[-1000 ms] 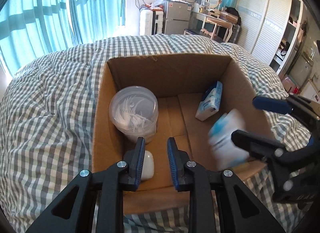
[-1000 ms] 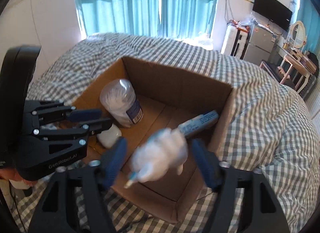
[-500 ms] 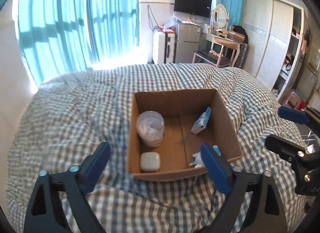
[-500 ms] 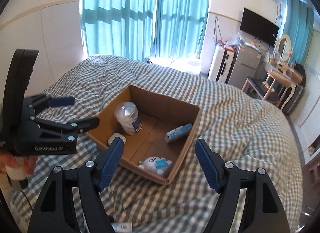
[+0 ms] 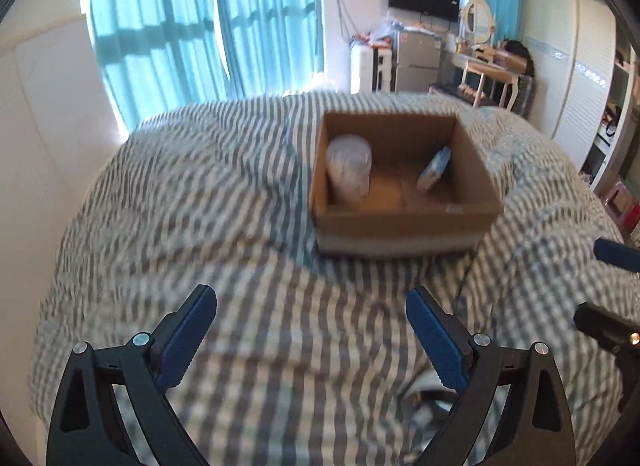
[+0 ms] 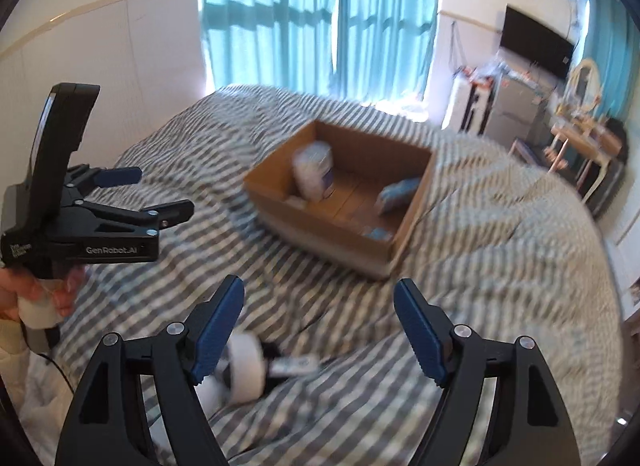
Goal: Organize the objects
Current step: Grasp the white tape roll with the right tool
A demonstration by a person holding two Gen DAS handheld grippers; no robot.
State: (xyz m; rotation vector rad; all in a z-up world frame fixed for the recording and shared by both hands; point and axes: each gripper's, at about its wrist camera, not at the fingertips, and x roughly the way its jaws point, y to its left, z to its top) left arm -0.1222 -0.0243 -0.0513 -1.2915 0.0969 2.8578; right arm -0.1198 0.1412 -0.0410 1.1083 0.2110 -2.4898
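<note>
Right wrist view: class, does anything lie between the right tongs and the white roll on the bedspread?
Nothing visible does. The right tongs are open, and the white roll lies on the checked bedspread just below, beside the left finger.

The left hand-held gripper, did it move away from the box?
Yes. The left hand-held gripper has pulled back toward the near side of the bed; the cardboard box now sits far ahead of it.

You have one cardboard box [image 6: 340, 221] ahead of your tongs, with one clear jar [image 6: 314, 175] and two blue packs [image 6: 398, 191] visible inside. Near your right tongs lies one white roll [image 6: 244, 366].
</note>
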